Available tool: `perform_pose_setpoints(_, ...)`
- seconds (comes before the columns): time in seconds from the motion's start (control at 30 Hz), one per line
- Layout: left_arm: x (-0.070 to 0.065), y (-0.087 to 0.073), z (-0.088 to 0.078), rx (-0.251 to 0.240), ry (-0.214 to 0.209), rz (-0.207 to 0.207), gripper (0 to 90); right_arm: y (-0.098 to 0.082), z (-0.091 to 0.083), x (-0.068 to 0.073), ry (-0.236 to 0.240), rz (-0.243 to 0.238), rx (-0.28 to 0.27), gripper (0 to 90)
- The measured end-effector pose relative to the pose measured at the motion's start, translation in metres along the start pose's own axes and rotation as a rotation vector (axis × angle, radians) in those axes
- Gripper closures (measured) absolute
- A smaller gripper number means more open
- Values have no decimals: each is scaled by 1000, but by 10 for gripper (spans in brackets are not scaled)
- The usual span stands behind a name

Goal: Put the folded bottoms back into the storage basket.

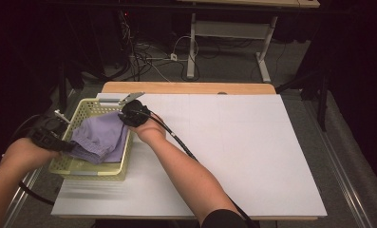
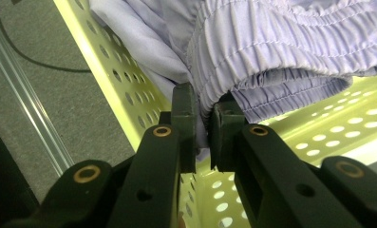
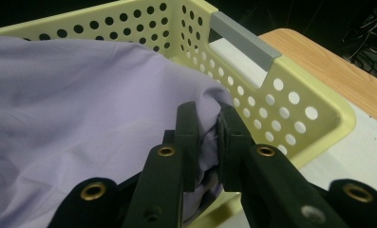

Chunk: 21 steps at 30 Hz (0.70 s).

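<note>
two tools clamp one lilac garment in one basket.

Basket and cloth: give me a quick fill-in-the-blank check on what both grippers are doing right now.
1. The purple cloth lies in a perforated ____ basket.
2. The left gripper is shut on the cloth's ____ edge.
3. The right gripper is ____ on the cloth near the basket's grey handle.
4. The basket stands at the table's ____ side in the high view.

Missing words: yellow; gathered (elastic); shut; left
</note>
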<state>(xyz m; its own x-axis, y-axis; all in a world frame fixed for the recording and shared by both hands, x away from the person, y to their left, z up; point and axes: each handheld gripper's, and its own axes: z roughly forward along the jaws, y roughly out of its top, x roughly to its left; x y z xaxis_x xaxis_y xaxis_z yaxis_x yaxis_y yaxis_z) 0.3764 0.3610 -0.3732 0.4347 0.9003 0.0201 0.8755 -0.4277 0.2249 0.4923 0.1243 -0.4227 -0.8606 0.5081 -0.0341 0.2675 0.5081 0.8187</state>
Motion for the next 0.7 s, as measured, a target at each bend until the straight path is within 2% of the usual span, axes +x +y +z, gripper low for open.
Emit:
perform_pose_setpoints(0.23,-2,0,2,-2,3,-3,802,3,2,-1,-10,-6,-11,822)
perform_pose_setpoints(0.27,-3,0,4,3,3,-10,796,3,3,-1,-13,-12,-12,811)
perform_pose_setpoints(0.3,-3,-1,5,21,4,-16,769,2,4,-1,-20,-15,-5,763)
perform_pose_setpoints(0.37,-6,-1,8,54,23,-26,621,0,7,-4,-43,11,-8,610)
perform_pose_setpoints(0.43,-10,0,4,52,25,-30,481,1,4,-6,-38,40,-24,487)
perform_pose_setpoints(0.5,-14,0,-2,50,29,-21,364,5,-3,-5,-44,29,-40,402)
perform_pose_setpoints(0.57,-17,1,-7,41,38,-25,297,8,-12,-5,-32,16,-54,324)
perform_pose_setpoints(0.7,-21,3,-14,45,13,-41,156,9,-30,-3,-3,7,-70,164)
